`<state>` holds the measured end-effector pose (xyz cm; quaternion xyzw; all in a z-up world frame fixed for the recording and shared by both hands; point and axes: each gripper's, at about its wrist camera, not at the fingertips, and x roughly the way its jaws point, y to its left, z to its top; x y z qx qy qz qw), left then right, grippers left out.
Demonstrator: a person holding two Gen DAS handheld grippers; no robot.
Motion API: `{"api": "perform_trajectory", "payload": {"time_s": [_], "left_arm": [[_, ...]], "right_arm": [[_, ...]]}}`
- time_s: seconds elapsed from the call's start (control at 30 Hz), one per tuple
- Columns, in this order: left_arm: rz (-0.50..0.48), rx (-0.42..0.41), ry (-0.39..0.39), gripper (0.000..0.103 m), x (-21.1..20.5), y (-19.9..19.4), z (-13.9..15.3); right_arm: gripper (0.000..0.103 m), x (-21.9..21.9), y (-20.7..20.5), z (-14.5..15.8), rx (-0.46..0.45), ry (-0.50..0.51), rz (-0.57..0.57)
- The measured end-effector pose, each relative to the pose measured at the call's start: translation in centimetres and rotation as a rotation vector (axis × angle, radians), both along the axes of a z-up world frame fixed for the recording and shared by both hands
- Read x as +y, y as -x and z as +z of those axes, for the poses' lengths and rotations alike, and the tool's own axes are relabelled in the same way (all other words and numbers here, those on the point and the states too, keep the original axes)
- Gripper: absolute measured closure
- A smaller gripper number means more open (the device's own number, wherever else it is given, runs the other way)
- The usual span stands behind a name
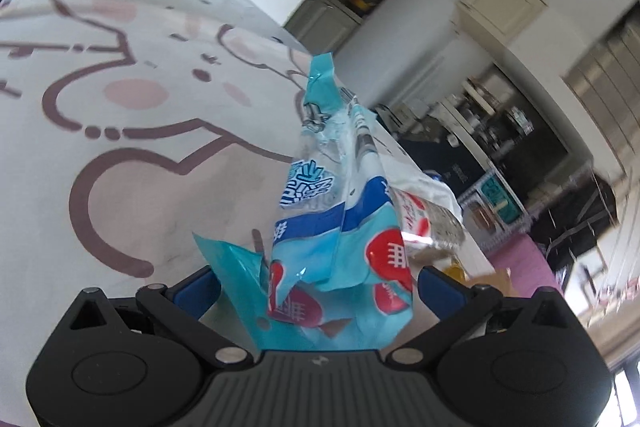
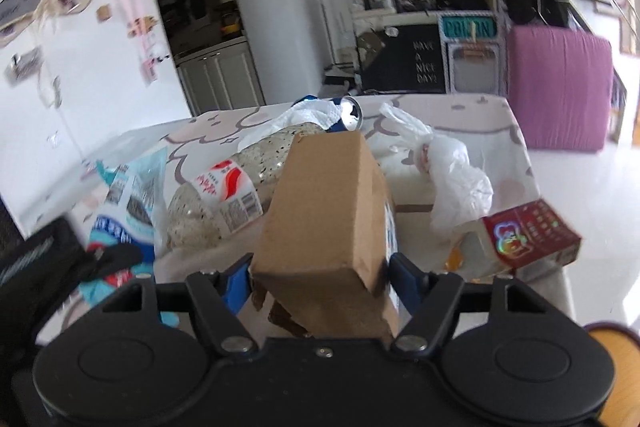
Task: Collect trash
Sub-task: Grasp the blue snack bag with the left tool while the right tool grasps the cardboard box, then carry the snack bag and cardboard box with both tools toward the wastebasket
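Left tongs (image 1: 316, 283): set wide apart at the lower centre of the left wrist view; a blue and white wrapper (image 1: 340, 211) stands between the blue fingers (image 1: 200, 289). Contact of the pads with the film cannot be told.
Wrapper: crumpled, red patches near its lower end, rising toward the middle of the frame.
Right tongs (image 2: 320, 279): part closed on a brown cardboard box (image 2: 328, 219); both blue fingers (image 2: 404, 277) are seen against its sides at the lower centre of the right wrist view.
Surface (image 2: 500, 131): covered by a pale cloth with brown cartoon outlines.
Plastic bottle (image 2: 224, 195): lying left of the box, red and white label showing.
White plastic bag (image 2: 452, 183): crumpled, right of the box.
Red carton (image 2: 532, 231): at the right edge of the surface, tilted.
Can (image 2: 350, 117): behind the box, open end toward the camera.
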<state>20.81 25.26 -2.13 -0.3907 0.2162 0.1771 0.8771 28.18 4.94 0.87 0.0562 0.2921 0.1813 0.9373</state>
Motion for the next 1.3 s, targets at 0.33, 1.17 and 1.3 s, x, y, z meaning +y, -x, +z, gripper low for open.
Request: {"api": "perform_trajectory", "payload": {"time_s": [0.33, 1.17, 1.3], "left_arm": [[0.078, -0.060, 0.009, 0.033, 0.4, 0.2, -0.3], [-0.163, -0.004, -0.320, 0.095, -3.9, 4.0, 2.3], [-0.199, 0.004, -0.329, 0.095, -5.1, 5.6, 2.6]], "right_arm": [[0.032, -1.2, 2.4, 0.8, -0.091, 0.047, 0.047], [0.036, -3.4, 4.1, 2.1, -0.104, 0.010, 0.047], [0.037, -4.5, 5.3, 2.3, -0.108, 0.006, 0.064]]}}
